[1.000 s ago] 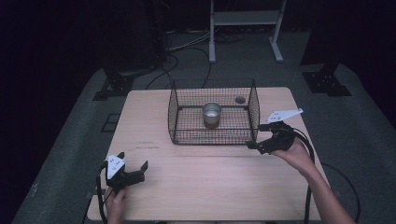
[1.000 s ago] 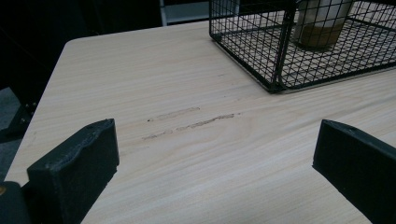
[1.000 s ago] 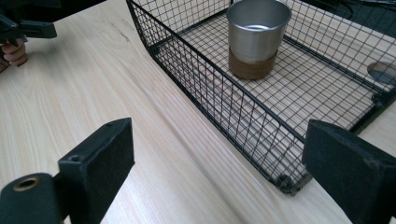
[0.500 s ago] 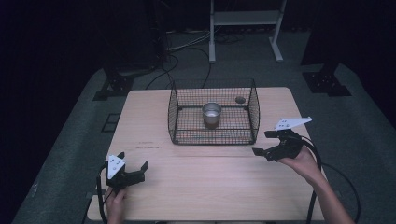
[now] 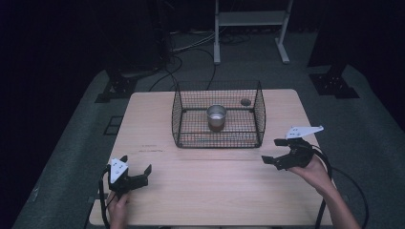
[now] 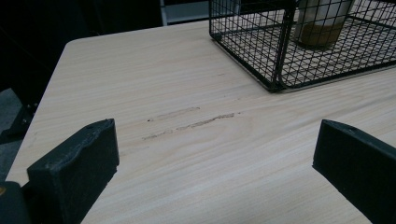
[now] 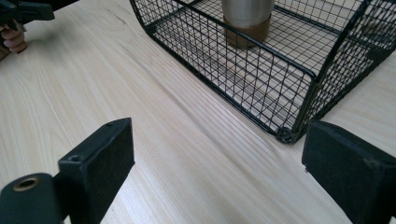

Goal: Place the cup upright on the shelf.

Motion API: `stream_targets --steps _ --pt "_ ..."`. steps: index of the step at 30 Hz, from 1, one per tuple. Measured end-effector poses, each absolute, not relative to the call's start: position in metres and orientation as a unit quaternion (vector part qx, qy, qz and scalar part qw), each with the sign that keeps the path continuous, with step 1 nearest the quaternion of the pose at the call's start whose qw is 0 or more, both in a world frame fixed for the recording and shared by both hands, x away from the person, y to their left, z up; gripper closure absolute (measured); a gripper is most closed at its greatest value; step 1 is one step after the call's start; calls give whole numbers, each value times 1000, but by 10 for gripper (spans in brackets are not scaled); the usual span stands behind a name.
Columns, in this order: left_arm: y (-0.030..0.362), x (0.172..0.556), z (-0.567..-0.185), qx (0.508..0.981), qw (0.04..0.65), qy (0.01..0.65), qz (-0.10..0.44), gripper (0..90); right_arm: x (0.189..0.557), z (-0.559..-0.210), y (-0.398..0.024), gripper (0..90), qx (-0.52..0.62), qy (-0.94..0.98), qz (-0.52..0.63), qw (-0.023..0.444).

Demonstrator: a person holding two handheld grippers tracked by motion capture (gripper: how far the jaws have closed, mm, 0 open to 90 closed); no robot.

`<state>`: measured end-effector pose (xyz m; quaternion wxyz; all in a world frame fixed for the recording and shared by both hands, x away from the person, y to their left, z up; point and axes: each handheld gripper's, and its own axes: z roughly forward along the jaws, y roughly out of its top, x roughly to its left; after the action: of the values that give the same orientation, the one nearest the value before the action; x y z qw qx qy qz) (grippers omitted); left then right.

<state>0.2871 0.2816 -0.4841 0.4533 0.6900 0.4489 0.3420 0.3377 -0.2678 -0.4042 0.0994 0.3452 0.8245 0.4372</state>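
Right gripper has withdrawn from the black wire basket, jaws wide, empty; steel cup remains inside. Left gripper unchanged, open, empty. Placement appears complete.

No readable text, label, brand, number or sign is being shown on anything pictured here.
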Motion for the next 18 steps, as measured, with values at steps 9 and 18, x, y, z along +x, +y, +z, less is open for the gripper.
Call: stream_targets --steps 9,18 --pt "280 287 -484 691 451 448 345 0 332 -412 -271 86 348 824 437 96" --pt "280 287 -484 691 451 448 345 0 327 -423 -274 86 355 823 433 97"
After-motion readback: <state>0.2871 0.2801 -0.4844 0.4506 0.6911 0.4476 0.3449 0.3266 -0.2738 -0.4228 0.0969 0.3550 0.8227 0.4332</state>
